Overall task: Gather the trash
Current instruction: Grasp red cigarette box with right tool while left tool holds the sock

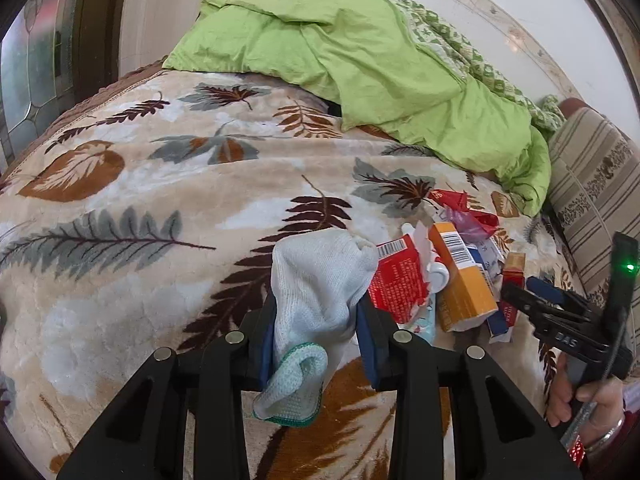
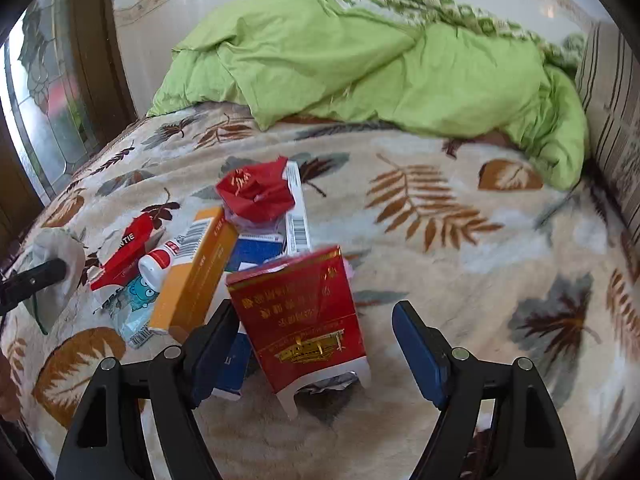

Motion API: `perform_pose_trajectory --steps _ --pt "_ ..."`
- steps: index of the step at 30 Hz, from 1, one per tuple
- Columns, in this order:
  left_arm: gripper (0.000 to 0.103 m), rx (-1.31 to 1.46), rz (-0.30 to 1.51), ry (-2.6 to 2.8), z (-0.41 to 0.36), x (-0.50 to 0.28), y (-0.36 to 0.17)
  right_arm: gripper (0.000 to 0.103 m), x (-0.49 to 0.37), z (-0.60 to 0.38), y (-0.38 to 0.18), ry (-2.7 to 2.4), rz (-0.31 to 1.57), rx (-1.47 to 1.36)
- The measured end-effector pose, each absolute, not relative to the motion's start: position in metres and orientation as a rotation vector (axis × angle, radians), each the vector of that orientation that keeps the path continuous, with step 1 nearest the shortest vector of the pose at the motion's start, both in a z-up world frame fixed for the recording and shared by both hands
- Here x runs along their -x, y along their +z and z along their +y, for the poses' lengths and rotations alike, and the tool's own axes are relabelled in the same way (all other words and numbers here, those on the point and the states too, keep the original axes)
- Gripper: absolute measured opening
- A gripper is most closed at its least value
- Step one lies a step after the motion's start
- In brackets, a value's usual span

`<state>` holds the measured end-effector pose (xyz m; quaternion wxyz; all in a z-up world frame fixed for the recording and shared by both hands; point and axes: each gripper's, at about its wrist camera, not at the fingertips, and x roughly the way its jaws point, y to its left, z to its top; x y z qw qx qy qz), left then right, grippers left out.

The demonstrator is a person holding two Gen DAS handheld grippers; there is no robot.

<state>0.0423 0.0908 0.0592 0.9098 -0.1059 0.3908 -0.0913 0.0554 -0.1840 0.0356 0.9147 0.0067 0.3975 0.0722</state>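
My left gripper (image 1: pixel 318 320) is shut on a white knit glove (image 1: pixel 316 280) with a green cuff, held just above the leaf-print blanket (image 1: pixel 160 216). To its right lies a trash pile: an orange box (image 1: pixel 460 276), a torn red carton (image 1: pixel 396 280) and a red wrapper (image 1: pixel 460 204). In the right wrist view my right gripper (image 2: pixel 316 340) is open, its jaws on either side of a red cigarette carton (image 2: pixel 300 312) at the near edge of the pile. The orange box (image 2: pixel 196 272), a small white bottle (image 2: pixel 156 264) and the crumpled red wrapper (image 2: pixel 256 192) lie behind it. The glove (image 2: pixel 56 264) shows at far left.
A green quilt (image 1: pixel 360 68) is heaped at the back of the bed. A striped cushion (image 1: pixel 592 184) stands along the right side. A window and dark wooden frame (image 2: pixel 92 60) are at the left. The right gripper (image 1: pixel 560 312) shows in the left wrist view.
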Motion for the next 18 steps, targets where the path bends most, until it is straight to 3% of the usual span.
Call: perform_pose_trajectory --steps 1,2,18 --pt "0.033 0.213 0.802 -0.193 0.089 -0.042 0.060 0.069 -0.055 -0.186 0.033 0.156 0.825 -0.044" --pt "0.033 0.208 0.798 -0.198 0.088 -0.041 0.060 0.066 -0.053 -0.187 0.031 0.172 0.827 -0.074" --pt "0.033 0.119 0.690 -0.296 0.050 0.015 0.086 0.064 0.052 -0.177 0.090 0.065 0.696 -0.214"
